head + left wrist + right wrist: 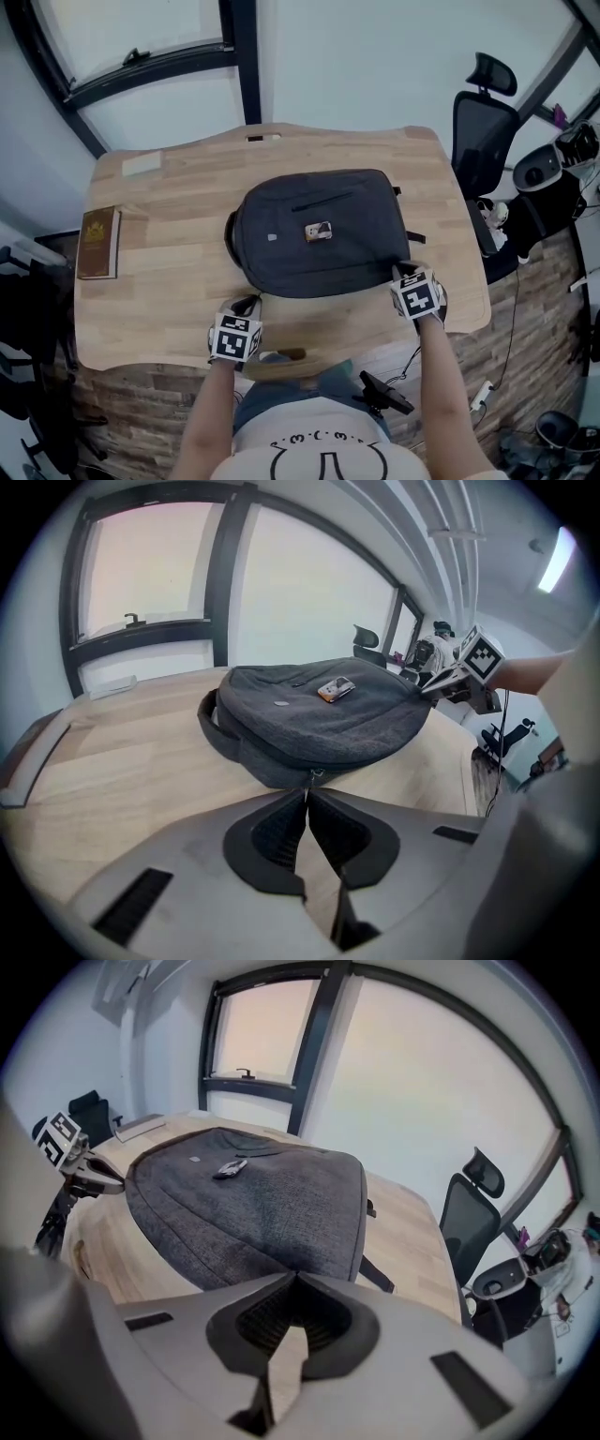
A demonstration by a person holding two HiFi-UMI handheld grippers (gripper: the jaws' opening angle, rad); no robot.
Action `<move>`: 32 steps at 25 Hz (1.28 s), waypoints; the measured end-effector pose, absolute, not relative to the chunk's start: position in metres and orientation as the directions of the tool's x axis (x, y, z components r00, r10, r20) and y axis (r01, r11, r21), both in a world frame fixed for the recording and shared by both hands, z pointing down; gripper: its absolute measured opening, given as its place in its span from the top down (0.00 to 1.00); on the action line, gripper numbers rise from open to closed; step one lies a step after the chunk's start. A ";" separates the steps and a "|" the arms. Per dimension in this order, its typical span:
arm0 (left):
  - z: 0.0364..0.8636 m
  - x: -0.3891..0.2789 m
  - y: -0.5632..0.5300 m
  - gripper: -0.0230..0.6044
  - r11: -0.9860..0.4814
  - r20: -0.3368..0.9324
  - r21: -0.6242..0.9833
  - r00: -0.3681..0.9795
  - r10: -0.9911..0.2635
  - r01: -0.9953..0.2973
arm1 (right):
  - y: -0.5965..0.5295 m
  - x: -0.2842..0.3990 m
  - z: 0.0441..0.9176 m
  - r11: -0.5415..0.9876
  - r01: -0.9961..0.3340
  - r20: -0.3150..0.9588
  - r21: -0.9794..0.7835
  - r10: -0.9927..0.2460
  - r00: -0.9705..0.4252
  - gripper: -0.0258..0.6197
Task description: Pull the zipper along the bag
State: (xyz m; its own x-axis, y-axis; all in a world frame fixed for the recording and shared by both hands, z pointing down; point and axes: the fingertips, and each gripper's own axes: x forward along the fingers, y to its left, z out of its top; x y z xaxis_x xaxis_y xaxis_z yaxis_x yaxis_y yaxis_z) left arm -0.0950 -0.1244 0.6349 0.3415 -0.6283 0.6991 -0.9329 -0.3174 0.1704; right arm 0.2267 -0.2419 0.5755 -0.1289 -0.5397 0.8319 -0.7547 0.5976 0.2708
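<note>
A dark grey backpack [319, 234] lies flat in the middle of the wooden table [159, 281]. My left gripper [247, 306] is at its near left corner, with the jaws shut. In the left gripper view the small metal zipper pull [312, 776] runs from the bag's [319, 719] side seam into the left gripper's [307, 789] closed tips. My right gripper [405, 273] is at the bag's near right corner. Seen in the right gripper view, the right gripper [294, 1275] is shut, its tips pinched on the edge of the bag's [244, 1204] fabric.
A brown book [97, 242] lies at the table's left edge and a pale card [141, 165] at the far left. A small tag [318, 232] sits on top of the bag. A black office chair [483, 131] stands off the table's right side.
</note>
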 end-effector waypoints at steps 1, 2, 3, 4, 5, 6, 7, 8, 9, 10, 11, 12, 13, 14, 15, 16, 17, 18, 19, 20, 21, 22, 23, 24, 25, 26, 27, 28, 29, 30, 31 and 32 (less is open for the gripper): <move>0.634 -0.099 -0.128 0.93 -0.330 0.698 0.167 0.348 -0.626 -0.929 | -0.243 0.228 0.576 0.589 -0.759 0.830 0.277 -0.545 -0.120 0.88; 0.633 -0.102 -0.130 0.93 -0.349 0.697 0.163 0.358 -0.621 -0.923 | -0.245 0.229 0.576 0.577 -0.766 0.826 0.283 -0.553 -0.111 0.88; 0.632 -0.104 -0.131 0.93 -0.372 0.696 0.161 0.372 -0.614 -0.914 | -0.246 0.230 0.576 0.563 -0.775 0.821 0.289 -0.561 -0.102 0.88; 0.631 -0.103 -0.132 0.93 -0.396 0.694 0.161 0.389 -0.606 -0.904 | -0.247 0.231 0.576 0.545 -0.785 0.816 0.294 -0.571 -0.090 0.88; 0.631 -0.102 -0.132 0.93 -0.419 0.693 0.161 0.404 -0.597 -0.894 | -0.249 0.232 0.576 0.526 -0.796 0.811 0.299 -0.579 -0.078 0.88; 0.631 -0.101 -0.132 0.93 -0.437 0.693 0.163 0.418 -0.588 -0.885 | -0.250 0.232 0.575 0.507 -0.808 0.807 0.301 -0.587 -0.067 0.88; 0.631 -0.099 -0.131 0.93 -0.450 0.693 0.169 0.430 -0.579 -0.877 | -0.252 0.232 0.574 0.488 -0.820 0.803 0.299 -0.593 -0.060 0.88; 0.632 -0.097 -0.131 0.93 -0.458 0.693 0.181 0.443 -0.569 -0.871 | -0.253 0.233 0.573 0.467 -0.834 0.797 0.294 -0.601 -0.055 0.88; 0.632 -0.096 -0.131 0.93 -0.461 0.692 0.199 0.457 -0.559 -0.865 | -0.253 0.233 0.571 0.442 -0.849 0.790 0.289 -0.611 -0.049 0.88; 0.632 -0.095 -0.130 0.93 -0.464 0.690 0.217 0.471 -0.550 -0.859 | -0.253 0.233 0.570 0.411 -0.866 0.782 0.284 -0.622 -0.039 0.88; 0.631 -0.095 -0.130 0.93 -0.469 0.687 0.231 0.484 -0.542 -0.853 | -0.251 0.233 0.568 0.377 -0.883 0.774 0.279 -0.632 -0.025 0.88; 0.630 -0.095 -0.130 0.93 -0.476 0.685 0.240 0.495 -0.535 -0.846 | -0.249 0.232 0.565 0.346 -0.897 0.766 0.275 -0.643 -0.013 0.88; 0.630 -0.094 -0.130 0.93 -0.487 0.683 0.243 0.505 -0.528 -0.839 | -0.246 0.228 0.561 0.324 -0.907 0.754 0.270 -0.657 -0.010 0.88; 0.629 -0.093 -0.131 0.93 -0.499 0.681 0.244 0.513 -0.522 -0.831 | -0.242 0.222 0.556 0.313 -0.913 0.740 0.262 -0.672 -0.018 0.88; 0.628 -0.092 -0.131 0.93 -0.511 0.679 0.245 0.522 -0.516 -0.824 | -0.237 0.213 0.552 0.315 -0.915 0.728 0.254 -0.685 -0.034 0.88; 0.627 -0.091 -0.131 0.93 -0.521 0.677 0.247 0.530 -0.511 -0.817 | -0.232 0.202 0.549 0.328 -0.912 0.718 0.245 -0.694 -0.057 0.88; 0.627 -0.091 -0.130 0.93 -0.527 0.674 0.251 0.537 -0.507 -0.812 | -0.226 0.190 0.546 0.349 -0.907 0.711 0.236 -0.698 -0.084 0.88; 0.626 -0.089 -0.128 0.93 -0.532 0.672 0.258 0.545 -0.501 -0.807 | -0.219 0.177 0.544 0.378 -0.899 0.710 0.224 -0.695 -0.115 0.88; 0.625 -0.087 -0.126 0.93 -0.538 0.669 0.266 0.555 -0.494 -0.800 | -0.212 0.164 0.543 0.410 -0.889 0.713 0.206 -0.685 -0.151 0.78; 0.624 -0.084 -0.123 0.93 -0.548 0.666 0.273 0.566 -0.486 -0.791 | -0.206 0.153 0.542 0.441 -0.878 0.716 0.187 -0.673 -0.185 0.67; 0.624 -0.079 -0.120 0.93 -0.561 0.664 0.276 0.577 -0.475 -0.780 | -0.200 0.144 0.542 0.471 -0.865 0.718 0.173 -0.662 -0.216 0.65; 0.624 -0.074 -0.116 0.93 -0.576 0.663 0.279 0.588 -0.463 -0.768 | -0.194 0.135 0.541 0.503 -0.848 0.718 0.167 -0.652 -0.245 0.65; 0.624 -0.068 -0.111 0.93 -0.590 0.663 0.282 0.598 -0.451 -0.757 | -0.188 0.126 0.540 0.541 -0.824 0.718 0.166 -0.640 -0.275 0.65; 0.625 -0.061 -0.107 0.93 -0.603 0.661 0.286 0.609 -0.439 -0.745 | -0.181 0.118 0.540 0.586 -0.793 0.720 0.169 -0.622 -0.306 0.65; 0.625 -0.054 -0.103 0.93 -0.614 0.659 0.291 0.619 -0.427 -0.734 | -0.174 0.110 0.541 0.631 -0.757 0.726 0.171 -0.600 -0.337 0.65; 0.625 -0.047 -0.100 0.93 -0.623 0.657 0.296 0.628 -0.417 -0.724 | -0.167 0.102 0.543 0.674 -0.719 0.735 0.169 -0.572 -0.364 0.65; 0.625 -0.040 -0.097 0.93 -0.632 0.656 0.299 0.635 -0.409 -0.715 | -0.160 0.095 0.546 0.713 -0.682 0.746 0.162 -0.541 -0.388 0.65; 0.625 -0.034 -0.094 0.93 -0.638 0.655 0.301 0.640 -0.401 -0.708 | -0.153 0.089 0.550 0.746 -0.650 0.759 0.147 -0.506 -0.409 0.65; 0.625 -0.028 -0.092 0.93 -0.643 0.655 0.303 0.644 -0.395 -0.703 | -0.146 0.083 0.553 0.774 -0.621 0.771 0.127 -0.471 -0.429 0.65; 0.625 -0.022 -0.090 0.93 -0.646 0.655 0.304 0.646 -0.392 -0.700 | -0.139 0.078 0.557 0.796 -0.595 0.781 0.108 -0.439 -0.445 0.65; 0.625 -0.018 -0.088 0.93 -0.647 0.655 0.306 0.647 -0.389 -0.698 | -0.134 0.073 0.561 0.816 -0.571 0.789 0.090 -0.409 -0.459 0.65; 0.625 -0.013 -0.087 0.93 -0.648 0.655 0.308 0.649 -0.387 -0.697 | -0.129 0.069 0.564 0.833 -0.548 0.795 0.074 -0.381 -0.472 0.65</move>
State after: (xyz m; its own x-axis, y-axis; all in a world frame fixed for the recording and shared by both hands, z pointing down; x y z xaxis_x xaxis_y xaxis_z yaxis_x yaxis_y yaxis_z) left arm -0.0134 -0.0869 0.6251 0.6487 -0.3868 0.6554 -0.6971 -0.6475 0.3079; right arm 0.0688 -0.1286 0.5639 -0.4716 -0.3808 0.7953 -0.5476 0.8334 0.0743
